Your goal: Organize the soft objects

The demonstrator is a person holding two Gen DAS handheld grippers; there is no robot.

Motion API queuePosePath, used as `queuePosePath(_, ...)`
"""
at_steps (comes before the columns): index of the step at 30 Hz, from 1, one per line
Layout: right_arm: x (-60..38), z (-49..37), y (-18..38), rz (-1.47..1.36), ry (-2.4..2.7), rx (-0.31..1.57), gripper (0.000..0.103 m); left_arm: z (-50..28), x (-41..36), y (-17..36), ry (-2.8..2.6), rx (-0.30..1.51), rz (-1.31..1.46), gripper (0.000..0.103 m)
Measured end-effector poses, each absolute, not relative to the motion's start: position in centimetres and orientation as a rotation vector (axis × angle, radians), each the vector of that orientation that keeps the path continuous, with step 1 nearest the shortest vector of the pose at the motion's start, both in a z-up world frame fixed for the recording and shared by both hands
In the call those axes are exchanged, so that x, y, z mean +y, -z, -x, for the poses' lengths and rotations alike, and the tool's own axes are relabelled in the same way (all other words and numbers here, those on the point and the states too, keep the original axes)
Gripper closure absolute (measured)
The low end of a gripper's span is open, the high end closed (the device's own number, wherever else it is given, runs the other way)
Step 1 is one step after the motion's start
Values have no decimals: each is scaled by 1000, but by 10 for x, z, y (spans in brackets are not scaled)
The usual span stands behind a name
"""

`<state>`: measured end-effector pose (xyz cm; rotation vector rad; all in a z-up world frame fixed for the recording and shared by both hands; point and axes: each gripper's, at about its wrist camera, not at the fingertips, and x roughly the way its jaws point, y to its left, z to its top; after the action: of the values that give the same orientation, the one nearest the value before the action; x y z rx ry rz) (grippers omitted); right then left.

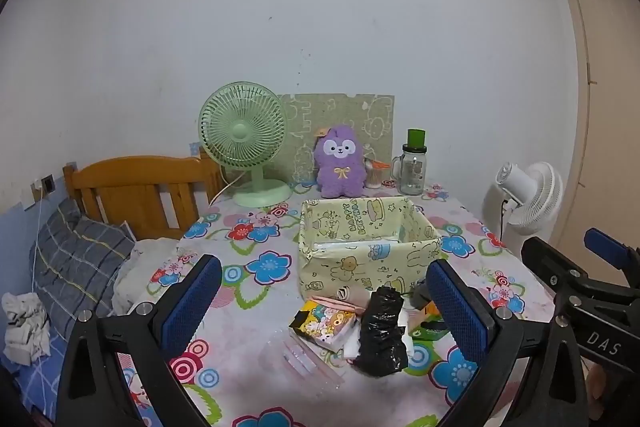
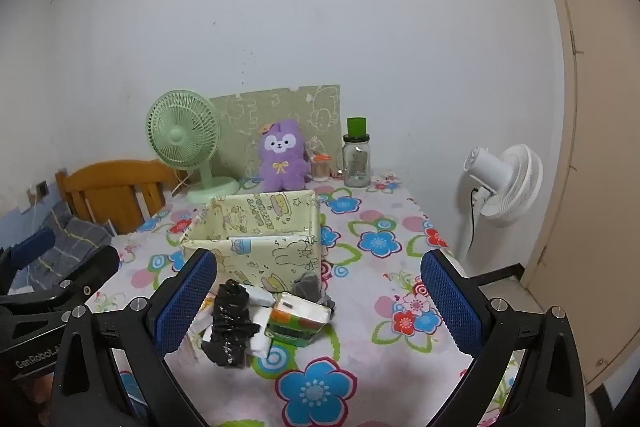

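A pale yellow cartoon-print box (image 1: 368, 247) (image 2: 256, 239) stands open-topped on the flowered tablecloth. In front of it lies a small heap: a crumpled black plastic bag (image 1: 380, 335) (image 2: 230, 327), a cartoon tissue pack (image 1: 322, 323), a green-and-orange tissue pack (image 2: 298, 319), a pink cloth (image 1: 340, 301) and a grey sock (image 2: 310, 285). My left gripper (image 1: 326, 303) hovers open just short of the heap, nothing between its fingers. My right gripper (image 2: 320, 303) is open as well, to the right of the left one, with the heap ahead of it.
At the back of the table stand a green desk fan (image 1: 244, 143), a purple plush toy (image 1: 340, 163), a glass jar with a green lid (image 1: 414, 167) and a patterned board (image 1: 340, 115). A wooden bedhead (image 1: 136, 191) and bedding lie left; a white fan (image 2: 504, 187) stands right.
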<state>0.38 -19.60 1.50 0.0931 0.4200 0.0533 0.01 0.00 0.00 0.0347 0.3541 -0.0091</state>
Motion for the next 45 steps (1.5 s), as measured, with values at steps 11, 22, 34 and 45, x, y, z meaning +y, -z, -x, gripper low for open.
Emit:
queuePosePath(11,-187,-21,-9,-64,-44,457,0,-13,6,7,37,403,28,0)
queuePosePath(22,-186,-25,-8,-70,-60,462,0,-17,11,9,34,408,37,0)
queuePosePath(34,-184,-27,-7,-71,-63,459,0,-21,12,9,33,413,40,0)
queuePosePath(45,-183,-25,-8,-70,-60,455,0,-22,12,8,31,414,39,1)
